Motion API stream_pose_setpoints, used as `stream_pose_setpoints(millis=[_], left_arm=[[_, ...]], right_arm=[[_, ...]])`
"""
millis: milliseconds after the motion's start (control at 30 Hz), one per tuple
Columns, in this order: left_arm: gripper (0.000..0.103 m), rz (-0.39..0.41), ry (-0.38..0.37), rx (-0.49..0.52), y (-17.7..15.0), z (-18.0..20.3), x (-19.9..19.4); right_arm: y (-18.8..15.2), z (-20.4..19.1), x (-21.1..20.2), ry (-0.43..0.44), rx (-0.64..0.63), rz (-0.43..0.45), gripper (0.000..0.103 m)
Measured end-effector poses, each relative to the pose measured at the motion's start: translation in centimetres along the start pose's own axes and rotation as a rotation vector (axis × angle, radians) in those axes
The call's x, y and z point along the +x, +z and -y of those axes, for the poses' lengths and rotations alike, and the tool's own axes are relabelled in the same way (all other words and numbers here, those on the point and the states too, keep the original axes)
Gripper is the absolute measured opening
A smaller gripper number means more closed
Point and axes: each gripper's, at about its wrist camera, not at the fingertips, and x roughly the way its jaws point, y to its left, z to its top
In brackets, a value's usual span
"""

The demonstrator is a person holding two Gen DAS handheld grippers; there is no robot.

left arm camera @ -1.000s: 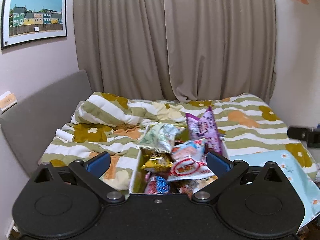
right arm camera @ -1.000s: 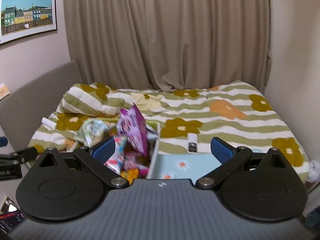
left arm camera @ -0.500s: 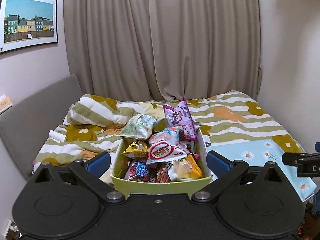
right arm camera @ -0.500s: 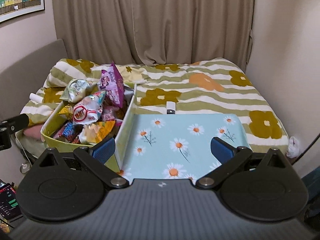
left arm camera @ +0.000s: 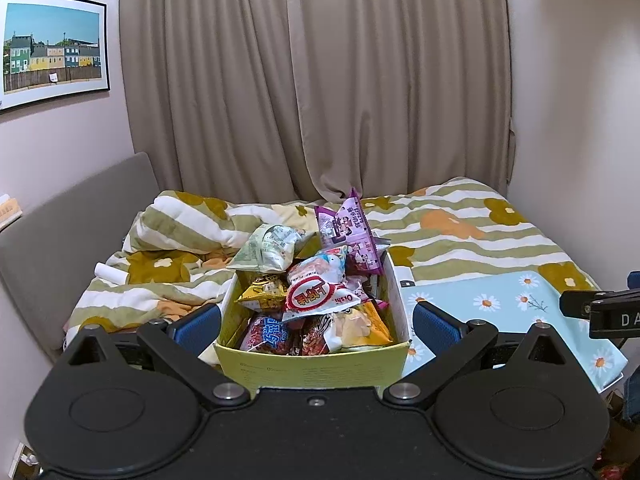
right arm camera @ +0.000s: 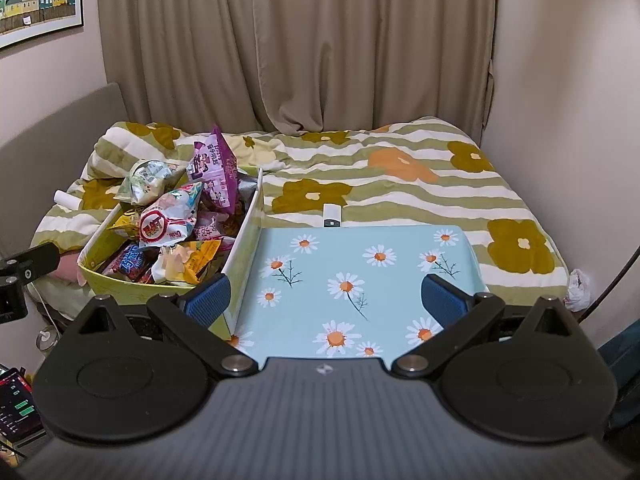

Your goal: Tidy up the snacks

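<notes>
The left gripper (left arm camera: 316, 320) is hovering with its blue-padded fingers (left arm camera: 198, 326) spread wide apart, gripping nothing. Directly between and ahead of them, the yellow-green snack box (left arm camera: 312, 368) is sitting on the bed (left arm camera: 460, 236), its near wall just past the fingertips. The box is piled high with packets: a purple bag (left arm camera: 348, 236) is standing tilted at the far end, a pale green bag (left arm camera: 268, 250) is leaning over the far-left rim, a white bag with a red oval label (left arm camera: 316, 292) is lying on top in the middle, and a yellow-orange packet (left arm camera: 360, 326) is resting by the near-right corner.

The right gripper (right arm camera: 326, 294) is also holding its fingers (right arm camera: 442, 294) wide apart and empty. Between them a light blue daisy-print mat (right arm camera: 360, 264) is spreading across the bed, and the snack box (right arm camera: 120, 288) is lying to the left of the left finger, its white side wall touching the mat's edge. A small white device (right arm camera: 332, 216) is lying just beyond the mat's far edge, on the striped floral blanket (right arm camera: 400, 184).
</notes>
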Motion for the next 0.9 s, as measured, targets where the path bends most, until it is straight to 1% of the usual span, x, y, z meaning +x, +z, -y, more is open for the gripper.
stream_pose_setpoints(millis=[700,900], left_arm=[[0.103,0.009,-0.008,0.001,-0.07,-0.10,-0.14],[0.103,0.005,0.000,0.006,-0.17,-0.54,-0.04]], right_arm=[[-0.05,0.10,-0.24,-0.002,0.002,-0.001,0.103],[-0.19,-0.37,-0.40,0.002,0.006,-0.005,0.103]])
